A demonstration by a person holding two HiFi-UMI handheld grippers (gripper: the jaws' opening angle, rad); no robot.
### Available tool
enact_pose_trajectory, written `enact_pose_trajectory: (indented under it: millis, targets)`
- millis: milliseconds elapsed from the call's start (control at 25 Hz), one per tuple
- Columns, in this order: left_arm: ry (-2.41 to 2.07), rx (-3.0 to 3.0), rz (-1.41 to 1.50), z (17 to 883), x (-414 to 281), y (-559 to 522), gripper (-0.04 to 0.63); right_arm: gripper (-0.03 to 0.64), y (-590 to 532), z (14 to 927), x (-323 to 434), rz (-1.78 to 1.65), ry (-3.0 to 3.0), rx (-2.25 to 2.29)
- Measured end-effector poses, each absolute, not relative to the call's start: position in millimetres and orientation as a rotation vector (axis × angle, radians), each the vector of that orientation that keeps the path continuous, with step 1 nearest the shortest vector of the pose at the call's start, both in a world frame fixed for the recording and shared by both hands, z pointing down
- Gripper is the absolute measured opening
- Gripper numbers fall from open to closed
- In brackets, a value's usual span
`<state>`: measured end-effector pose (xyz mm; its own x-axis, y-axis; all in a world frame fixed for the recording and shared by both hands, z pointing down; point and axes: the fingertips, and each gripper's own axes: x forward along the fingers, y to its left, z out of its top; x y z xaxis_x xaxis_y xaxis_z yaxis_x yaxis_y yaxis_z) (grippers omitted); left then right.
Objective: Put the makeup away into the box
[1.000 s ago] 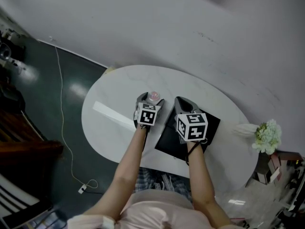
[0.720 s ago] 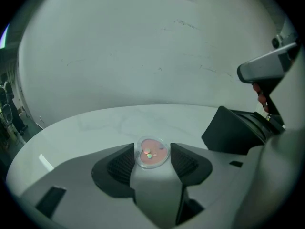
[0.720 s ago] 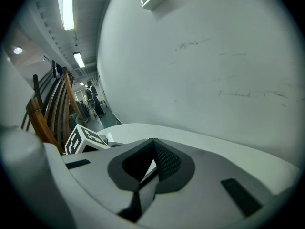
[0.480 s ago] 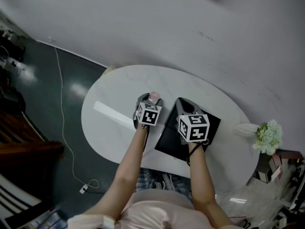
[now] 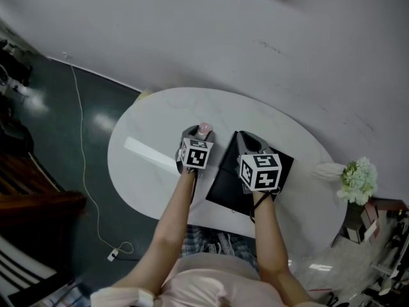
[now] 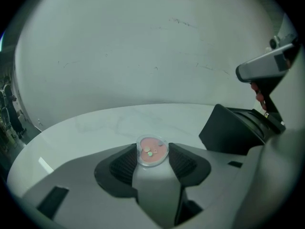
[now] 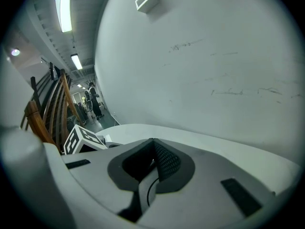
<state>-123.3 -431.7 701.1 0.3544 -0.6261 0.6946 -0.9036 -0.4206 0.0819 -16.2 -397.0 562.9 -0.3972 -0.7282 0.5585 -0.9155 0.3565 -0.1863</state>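
Left gripper view: we see the left tongs [image 6: 153, 148], wide a second ago, closing onto the pink compact [image 6: 152, 151], a small round clear-lidded pot on the glossy white desk [image 6: 95, 125]; pickup looks underway. The matte black box [image 5: 225, 179] waits nearby. Our right tongs [image 7: 153, 144] are pressed together, empty.

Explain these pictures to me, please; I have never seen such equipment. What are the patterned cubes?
A person at a white oval table holds a two-jaw hand tool in each hand; the patterned cubes are parts of these tools. One picture comes from a camera on the person's head, looking down; the two others from cameras on the tools. On the table lies a black box. The left gripper has its jaws closing on a small round makeup pot with pink contents, pads at its sides. The right gripper hovers over the box, jaws together; whether they pinch anything I cannot tell.
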Motion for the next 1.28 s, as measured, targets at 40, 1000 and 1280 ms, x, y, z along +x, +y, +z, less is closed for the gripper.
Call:
enact_pose_trajectory:
  millis: [40,1000,1280]
  targets:
    - [-1.337,2.175,0.799,699,-123,-432,0.225,0.015,-396,562,-15,0.676,-2.244,1.445]
    - [-1.175,2.514,0.622,551,-56,-340,0.224,0.015,-317,528,66,0.665,-2.157,1.738]
    - [-0.996,2.550,0.667,559,-15,-291,0.222,0.015,-280,530,98,0.693,-2.084,1.831]
